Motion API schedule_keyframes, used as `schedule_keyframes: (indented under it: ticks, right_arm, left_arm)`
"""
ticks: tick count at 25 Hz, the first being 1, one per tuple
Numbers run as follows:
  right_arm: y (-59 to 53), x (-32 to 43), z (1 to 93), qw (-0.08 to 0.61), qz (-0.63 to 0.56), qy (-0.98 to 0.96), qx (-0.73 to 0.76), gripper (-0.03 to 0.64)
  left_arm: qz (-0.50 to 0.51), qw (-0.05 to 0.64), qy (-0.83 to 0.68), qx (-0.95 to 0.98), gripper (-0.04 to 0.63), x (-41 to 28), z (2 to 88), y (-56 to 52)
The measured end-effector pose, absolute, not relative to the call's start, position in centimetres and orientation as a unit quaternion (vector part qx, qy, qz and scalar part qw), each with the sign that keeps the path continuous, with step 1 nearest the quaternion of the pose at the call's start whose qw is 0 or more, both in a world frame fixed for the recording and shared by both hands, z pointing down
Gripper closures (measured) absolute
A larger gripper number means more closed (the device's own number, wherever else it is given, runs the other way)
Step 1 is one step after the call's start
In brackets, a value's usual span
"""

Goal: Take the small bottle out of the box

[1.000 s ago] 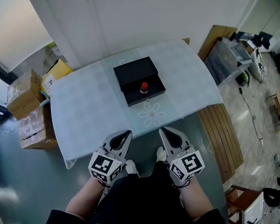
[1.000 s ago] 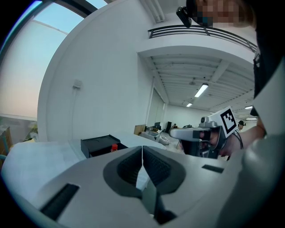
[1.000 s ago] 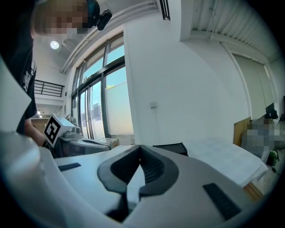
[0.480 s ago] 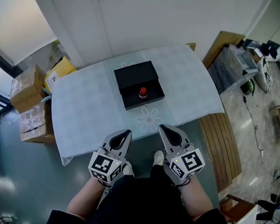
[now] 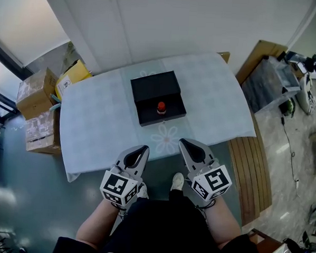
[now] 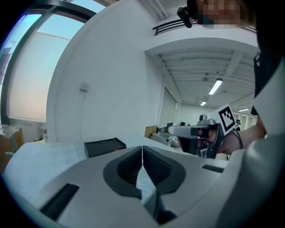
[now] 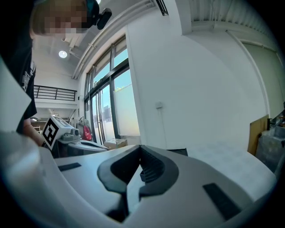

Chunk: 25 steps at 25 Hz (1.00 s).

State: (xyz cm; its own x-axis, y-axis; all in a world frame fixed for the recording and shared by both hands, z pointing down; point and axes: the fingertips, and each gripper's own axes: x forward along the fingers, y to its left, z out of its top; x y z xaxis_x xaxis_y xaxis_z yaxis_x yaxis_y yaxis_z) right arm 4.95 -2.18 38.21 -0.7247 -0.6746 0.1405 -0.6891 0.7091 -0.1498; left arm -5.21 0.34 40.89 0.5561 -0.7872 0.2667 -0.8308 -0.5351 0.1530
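An open black box [image 5: 157,98] lies in the middle of the table [image 5: 94,125], its lid folded back toward the wall. A small bottle with a red cap [image 5: 161,107] stands in its near half. Both grippers hang in front of the table's near edge, well short of the box. My left gripper [image 5: 143,149] is shut with nothing between its tips, as the left gripper view [image 6: 142,148] confirms. My right gripper [image 5: 182,143] is shut and empty too, jaws meeting in the right gripper view [image 7: 140,147]. The box [image 6: 103,146] shows low ahead in the left gripper view.
A pale checked cloth with a flower print [image 5: 168,135] covers the table. Cardboard boxes [image 5: 40,112] are stacked on the floor at the left. A wooden bench [image 5: 253,165] runs along the right side, and a grey crate [image 5: 268,84] sits beyond it. A white wall backs the table.
The head view has shifted slightly, so the table and box sit a little farther right and lower in frame. Both grippers stay in the same place, shut.
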Motion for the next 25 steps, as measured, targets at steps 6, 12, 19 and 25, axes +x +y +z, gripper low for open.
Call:
schedule_keyframes:
  ticks: [6, 12, 19, 25]
  right_arm:
    - [-3.9, 6.4, 38.6, 0.04, 0.099, -0.933, 0.345, 0.594]
    - [-5.8, 7.6, 39.2, 0.04, 0.104, -0.941, 0.318, 0.594]
    - [-7.5, 8.3, 40.2, 0.042, 0.112, -0.952, 0.282, 0.594]
    - [-8.7, 8.5, 40.4, 0.041, 0.119, -0.957, 0.26, 0.594]
  left_arm:
    - [0.083, 0.135, -0.483, 0.861, 0.566, -3.5, 41.2, -0.9]
    - [0.085, 0.14, -0.507, 0.846, 0.566, -2.0, 41.8, -2.1]
    - [0.085, 0.143, -0.537, 0.827, 0.566, -0.5, 42.2, -3.2]
    - [0.085, 0.143, -0.559, 0.812, 0.566, 0.0, 42.2, -4.0]
